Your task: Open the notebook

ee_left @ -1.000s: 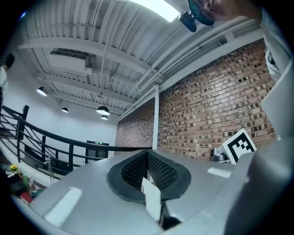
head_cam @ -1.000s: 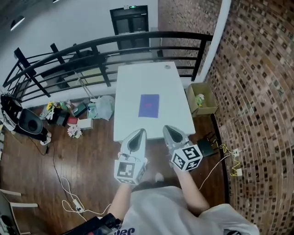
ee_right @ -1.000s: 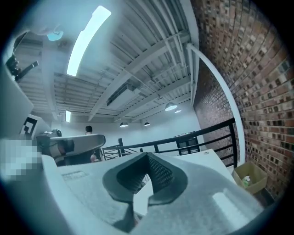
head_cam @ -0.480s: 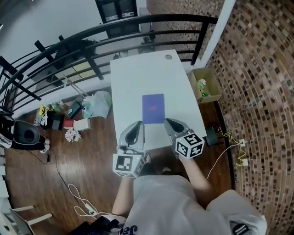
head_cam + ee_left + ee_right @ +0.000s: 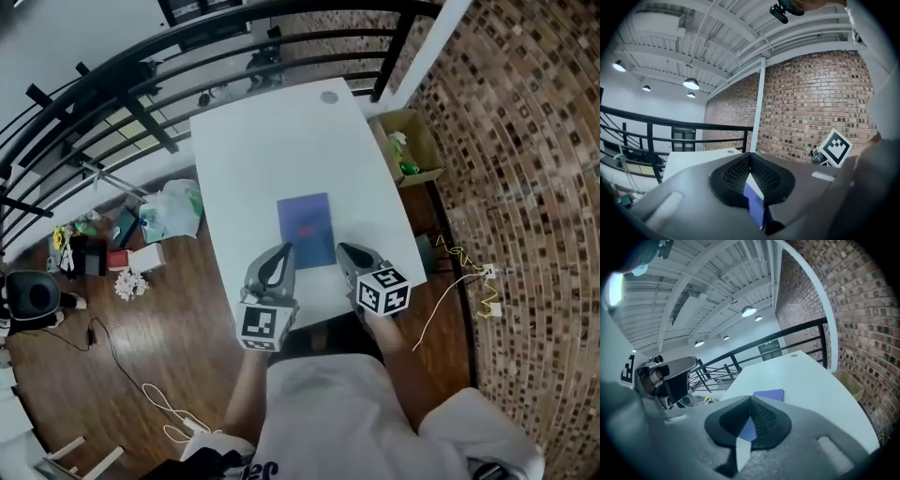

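White table (image 5: 262, 150) by the brick wall (image 5: 525, 141). We note the closed notebook (image 5: 305, 230) toward its near edge, long axis near-to-far, just beyond and between left gripper (image 5: 284, 251) and right gripper (image 5: 343, 249); both pinched together, empty.

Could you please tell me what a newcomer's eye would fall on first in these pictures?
The flat blue-violet notebook stands out, lying closed on the white rectangular table. The grey left gripper and right gripper, both with jaws together, point at its near end from either side. A red brick wall fills the right of the head view.
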`<state>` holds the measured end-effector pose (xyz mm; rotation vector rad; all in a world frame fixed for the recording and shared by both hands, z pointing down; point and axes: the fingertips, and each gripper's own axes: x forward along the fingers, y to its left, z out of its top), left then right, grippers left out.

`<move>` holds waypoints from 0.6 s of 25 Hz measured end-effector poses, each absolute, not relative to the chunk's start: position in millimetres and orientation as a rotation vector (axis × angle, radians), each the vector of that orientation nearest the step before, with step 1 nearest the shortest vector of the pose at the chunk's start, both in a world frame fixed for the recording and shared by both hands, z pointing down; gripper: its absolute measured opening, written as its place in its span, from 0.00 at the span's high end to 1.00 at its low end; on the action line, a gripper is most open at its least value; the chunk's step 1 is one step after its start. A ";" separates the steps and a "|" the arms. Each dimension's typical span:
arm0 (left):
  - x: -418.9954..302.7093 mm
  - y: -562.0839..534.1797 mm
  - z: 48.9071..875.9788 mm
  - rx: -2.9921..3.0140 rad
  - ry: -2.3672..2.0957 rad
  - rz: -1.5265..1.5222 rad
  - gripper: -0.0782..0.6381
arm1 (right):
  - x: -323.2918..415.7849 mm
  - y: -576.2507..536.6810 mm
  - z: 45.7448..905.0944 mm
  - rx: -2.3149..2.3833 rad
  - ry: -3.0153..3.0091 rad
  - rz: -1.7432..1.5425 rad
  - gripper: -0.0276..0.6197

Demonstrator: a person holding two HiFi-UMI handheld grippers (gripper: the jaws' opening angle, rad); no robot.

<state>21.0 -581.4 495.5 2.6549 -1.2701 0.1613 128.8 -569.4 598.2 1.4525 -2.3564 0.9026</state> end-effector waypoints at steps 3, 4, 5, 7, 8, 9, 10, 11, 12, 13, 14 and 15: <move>32.1 -601.4 523.7 2.601 -1.229 0.193 0.87 | 135.6 -595.3 620.9 1.405 -2.326 0.910 0.97; 34.9 -607.5 532.3 2.583 -1.214 0.204 0.87 | 135.5 -603.3 628.8 1.379 -2.319 0.916 0.97; 37.5 -613.7 540.2 2.568 -1.200 0.217 0.87 | 135.2 -611.2 636.1 1.356 -2.312 0.925 0.97; 43.3 -624.8 554.5 2.543 -1.173 0.242 0.87 | 136.5 -625.6 651.4 1.335 -2.287 0.938 0.94; 46.5 -629.6 561.5 2.532 -1.158 0.254 0.87 | 138.4 -631.6 661.4 1.332 -2.257 0.941 0.86; 50.0 -634.2 568.4 2.520 -1.142 0.266 0.87 | 140.5 -636.8 672.8 1.328 -2.220 0.945 0.77; 53.3 -638.5 576.0 2.508 -1.128 0.281 0.87 | 142.1 -641.0 684.4 1.320 -2.186 0.951 0.71; 55.5 -642.8 584.4 2.501 -1.120 0.297 0.87 | 142.5 -644.6 695.1 1.308 -2.161 0.962 0.67; 56.6 -647.2 593.0 2.499 -1.119 0.316 0.87 | 141.6 -647.7 704.5 1.291 -2.147 0.981 0.65; 56.8 -650.9 600.8 2.493 -1.119 0.334 0.87 | 139.1 -650.1 712.4 1.270 -2.141 1.004 0.65; 56.3 -653.3 607.1 2.479 -1.120 0.349 0.87 | 135.6 -651.6 718.8 1.246 -2.139 1.025 0.65; 55.3 -654.5 611.9 2.457 -1.123 0.359 0.87 | 131.8 -651.9 723.6 1.223 -2.136 1.041 0.65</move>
